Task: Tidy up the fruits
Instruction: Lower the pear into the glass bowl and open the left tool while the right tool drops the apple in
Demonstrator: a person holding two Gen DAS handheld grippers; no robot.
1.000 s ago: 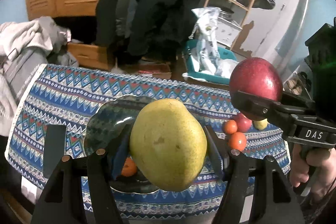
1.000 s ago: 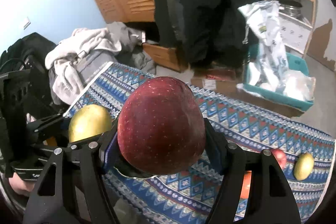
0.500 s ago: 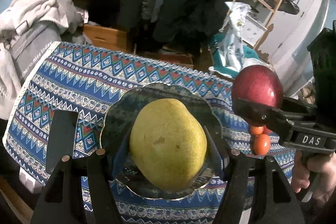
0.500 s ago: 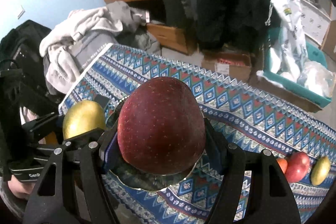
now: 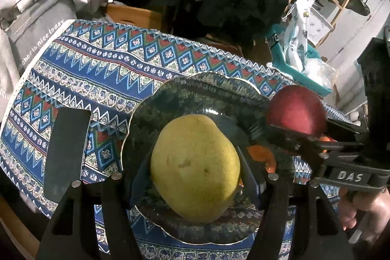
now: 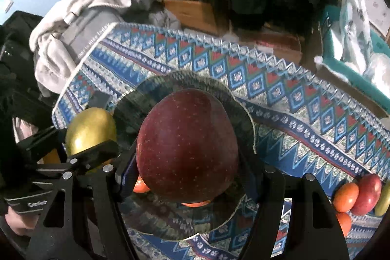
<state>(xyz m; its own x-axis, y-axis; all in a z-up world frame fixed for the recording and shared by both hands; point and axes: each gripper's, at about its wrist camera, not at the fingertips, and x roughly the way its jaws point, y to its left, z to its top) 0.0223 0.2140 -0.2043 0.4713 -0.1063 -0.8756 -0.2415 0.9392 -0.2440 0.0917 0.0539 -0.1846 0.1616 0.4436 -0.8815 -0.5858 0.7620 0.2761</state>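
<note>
My left gripper is shut on a yellow-green pear and holds it over the dark scalloped plate. My right gripper is shut on a dark red apple, also over the plate. The apple shows at the right of the left wrist view, the pear at the left of the right wrist view. Small orange fruits lie on the plate beneath, mostly hidden.
The plate sits on a blue patterned tablecloth. A red apple, orange fruits and a yellow fruit lie at the cloth's right end. A dark flat rectangle lies left of the plate. Clothes and a teal bin stand behind.
Both grippers have moved forward and down over the plate, each still holding its fruit. The plate now fills the middle of both views.
</note>
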